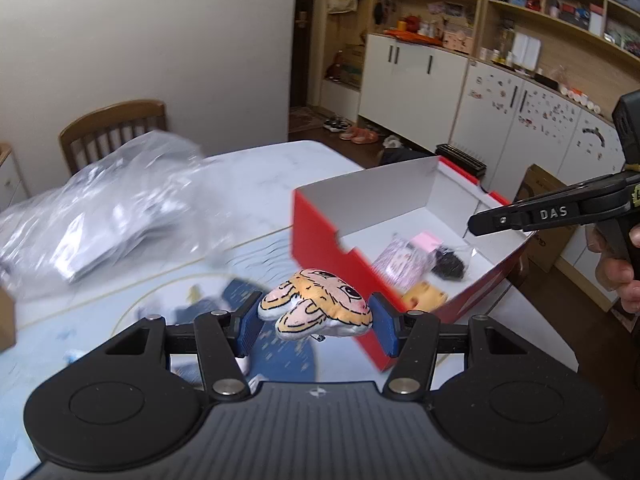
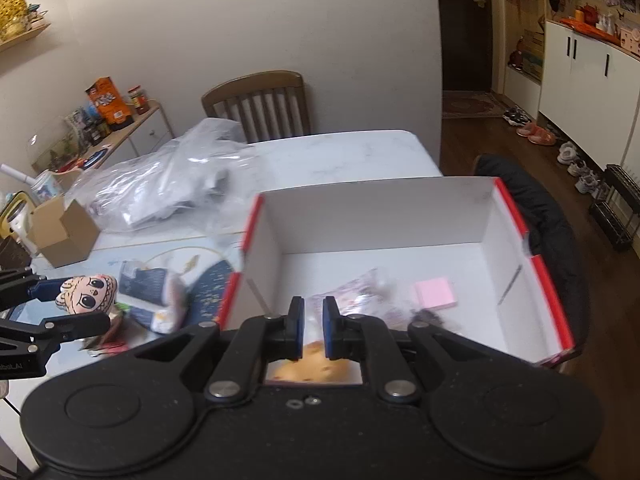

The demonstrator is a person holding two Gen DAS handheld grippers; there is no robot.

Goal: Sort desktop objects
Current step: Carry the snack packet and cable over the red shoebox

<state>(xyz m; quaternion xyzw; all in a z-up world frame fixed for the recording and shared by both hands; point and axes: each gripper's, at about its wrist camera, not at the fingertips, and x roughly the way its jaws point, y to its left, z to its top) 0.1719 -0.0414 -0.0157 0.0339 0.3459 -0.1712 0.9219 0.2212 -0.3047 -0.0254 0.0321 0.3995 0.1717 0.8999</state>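
A small stuffed face charm (image 1: 316,305), orange and white with drawn eyes, is pinched between the blue pads of the left tongs (image 1: 316,322). It is held off the desk (image 1: 280,168), just beside the near left corner of the red box (image 1: 320,232). Its long axis is laid across the tongs from pad to pad, and the drawn face is turned upward and toward the box. In the right wrist view the same charm (image 2: 86,294) is seen well left of the box (image 2: 556,304), its face turned toward that camera.

The right tongs (image 2: 313,326) are pressed together with nothing seen between the pads, and are held over the near edge of the box; from the left wrist view they (image 1: 474,225) are seen above the box's right side, gripped by a hand (image 1: 618,272).

Inside the box, a pink sticky-note pad (image 2: 435,293), a patterned packet (image 1: 400,260), a dark tangled item (image 1: 448,262) and a yellow piece (image 1: 424,295) are found on the white floor. The box's near left wall stands between the charm and the interior.

Left of the box, a blue patterned mat (image 2: 208,288) with small items is laid on the desk. Beyond it, a crumpled clear plastic bag (image 1: 100,208) is seen, with a small cardboard box (image 2: 64,228) further left and a wooden chair (image 2: 260,106) behind.
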